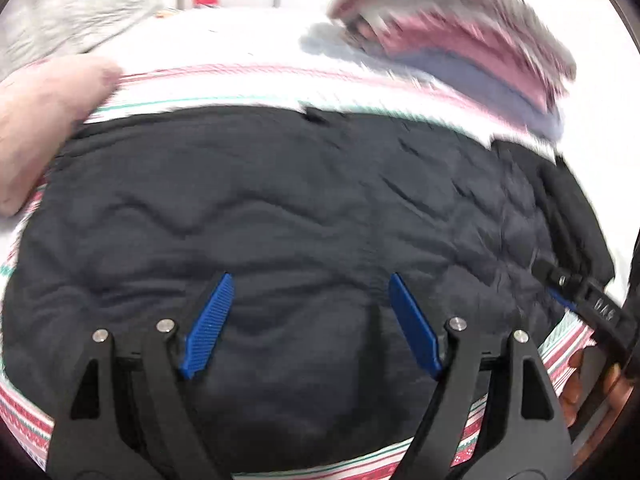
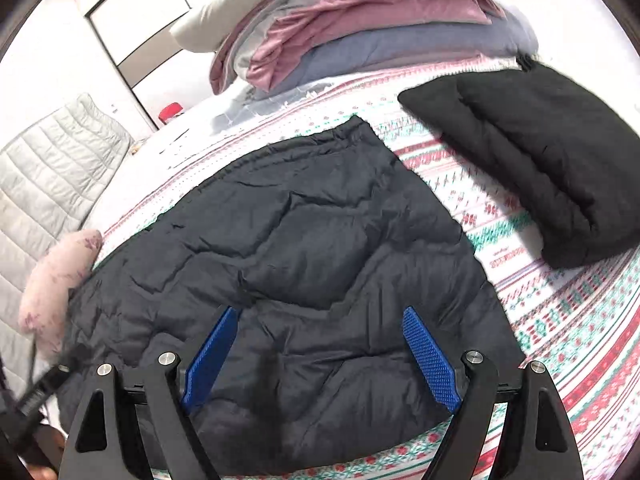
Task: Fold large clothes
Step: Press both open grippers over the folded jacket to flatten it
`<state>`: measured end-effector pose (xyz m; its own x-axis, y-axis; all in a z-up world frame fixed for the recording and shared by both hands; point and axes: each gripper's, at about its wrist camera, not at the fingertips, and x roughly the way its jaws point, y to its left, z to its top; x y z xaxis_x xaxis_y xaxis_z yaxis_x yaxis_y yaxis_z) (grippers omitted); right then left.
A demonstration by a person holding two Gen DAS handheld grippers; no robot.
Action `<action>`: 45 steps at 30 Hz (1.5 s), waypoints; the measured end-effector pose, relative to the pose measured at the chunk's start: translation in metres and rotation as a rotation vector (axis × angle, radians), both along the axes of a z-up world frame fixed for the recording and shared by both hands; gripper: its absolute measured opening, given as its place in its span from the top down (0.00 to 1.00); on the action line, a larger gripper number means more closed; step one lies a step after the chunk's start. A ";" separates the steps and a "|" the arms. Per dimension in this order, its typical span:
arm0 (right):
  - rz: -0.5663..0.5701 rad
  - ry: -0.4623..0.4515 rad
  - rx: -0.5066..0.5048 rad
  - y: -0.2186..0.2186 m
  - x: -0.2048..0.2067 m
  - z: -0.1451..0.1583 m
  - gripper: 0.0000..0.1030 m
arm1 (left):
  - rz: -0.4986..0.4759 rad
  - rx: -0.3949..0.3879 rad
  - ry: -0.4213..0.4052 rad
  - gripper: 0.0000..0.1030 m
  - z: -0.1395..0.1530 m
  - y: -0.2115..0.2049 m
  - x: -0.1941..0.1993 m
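A dark navy quilted jacket [image 1: 280, 216] lies spread flat on a patterned bedspread [image 1: 248, 80]; it also shows in the right wrist view [image 2: 320, 240]. My left gripper [image 1: 310, 280] is open and empty, hovering just above the jacket's near part. My right gripper [image 2: 320, 312] is open and empty over the jacket's near edge. The right gripper's arm shows at the right rim of the left wrist view [image 1: 592, 300]. The left wrist view is motion-blurred.
A folded black garment [image 2: 532, 168] lies on the bedspread [image 2: 560, 300] to the right. A stack of folded pink, blue and grey clothes [image 2: 360, 28] sits at the back. A pink pillow [image 2: 56, 284] and a grey quilted item [image 2: 48, 168] lie at the left.
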<state>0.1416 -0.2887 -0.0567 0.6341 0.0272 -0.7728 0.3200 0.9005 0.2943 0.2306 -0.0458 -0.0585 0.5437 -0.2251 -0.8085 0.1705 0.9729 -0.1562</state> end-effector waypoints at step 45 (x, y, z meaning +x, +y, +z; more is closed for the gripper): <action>-0.034 0.110 0.060 -0.008 0.015 -0.029 0.16 | 0.108 0.047 0.066 0.04 0.013 -0.010 0.106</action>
